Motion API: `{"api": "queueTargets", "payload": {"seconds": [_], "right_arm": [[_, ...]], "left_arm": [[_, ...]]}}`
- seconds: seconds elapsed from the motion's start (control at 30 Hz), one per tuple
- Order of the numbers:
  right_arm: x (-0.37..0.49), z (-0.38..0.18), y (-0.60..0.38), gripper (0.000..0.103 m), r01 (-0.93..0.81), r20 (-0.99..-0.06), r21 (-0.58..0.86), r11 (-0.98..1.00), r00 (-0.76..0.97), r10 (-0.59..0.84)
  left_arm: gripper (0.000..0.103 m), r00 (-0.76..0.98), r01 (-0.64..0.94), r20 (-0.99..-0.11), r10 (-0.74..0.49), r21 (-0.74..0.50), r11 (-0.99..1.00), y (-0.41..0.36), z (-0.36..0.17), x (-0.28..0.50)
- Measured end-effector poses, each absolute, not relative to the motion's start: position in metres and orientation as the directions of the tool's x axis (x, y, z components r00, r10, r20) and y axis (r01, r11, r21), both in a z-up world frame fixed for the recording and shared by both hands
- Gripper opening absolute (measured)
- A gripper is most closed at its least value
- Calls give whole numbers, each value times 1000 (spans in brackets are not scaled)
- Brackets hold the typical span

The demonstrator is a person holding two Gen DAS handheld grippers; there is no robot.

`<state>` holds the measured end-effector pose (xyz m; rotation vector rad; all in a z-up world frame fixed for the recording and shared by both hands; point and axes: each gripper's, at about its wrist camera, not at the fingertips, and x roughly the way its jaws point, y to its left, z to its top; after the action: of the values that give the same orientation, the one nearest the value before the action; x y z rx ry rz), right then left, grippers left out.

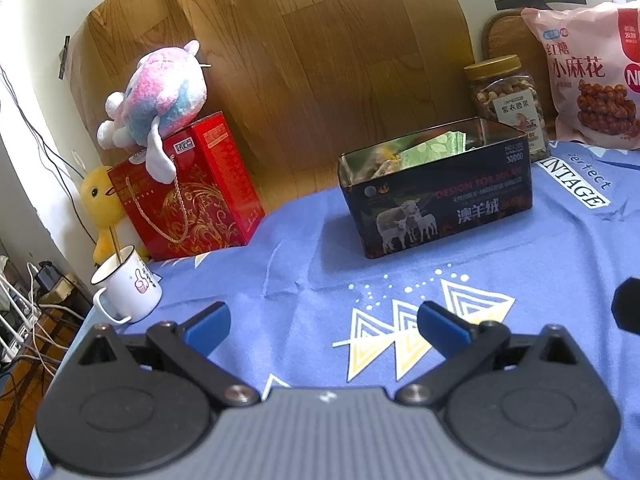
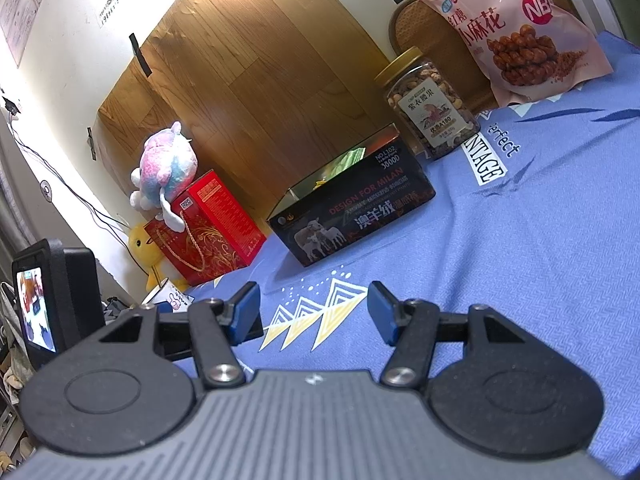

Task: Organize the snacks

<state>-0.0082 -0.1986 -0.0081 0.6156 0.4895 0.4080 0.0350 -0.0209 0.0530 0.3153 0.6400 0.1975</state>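
Observation:
A dark open tin box with sheep printed on its side stands on the blue cloth, with green snack packets inside it. Behind it stands a clear jar of nuts with a gold lid. A pink snack bag leans at the back right. My left gripper hovers open over the cloth, well short of the box, nothing between its blue pads. My right gripper is likewise open and holds nothing, low over the cloth in front of the box.
A red gift box with a pastel plush toy on top stands at the left, a yellow plush beside it. A white mug sits at the cloth's left edge. Wood-grain panels back the table. Cables hang at left.

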Motion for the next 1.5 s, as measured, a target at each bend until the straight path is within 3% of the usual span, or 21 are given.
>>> {"api": "queueTargets", "payload": {"seconds": [1.5], "right_arm": [[-10,-6,-197,62,-225,-304,620,752,814,494]], "left_arm": [[103,758,-44,-614,220,289,956,-22,49,34]]}}
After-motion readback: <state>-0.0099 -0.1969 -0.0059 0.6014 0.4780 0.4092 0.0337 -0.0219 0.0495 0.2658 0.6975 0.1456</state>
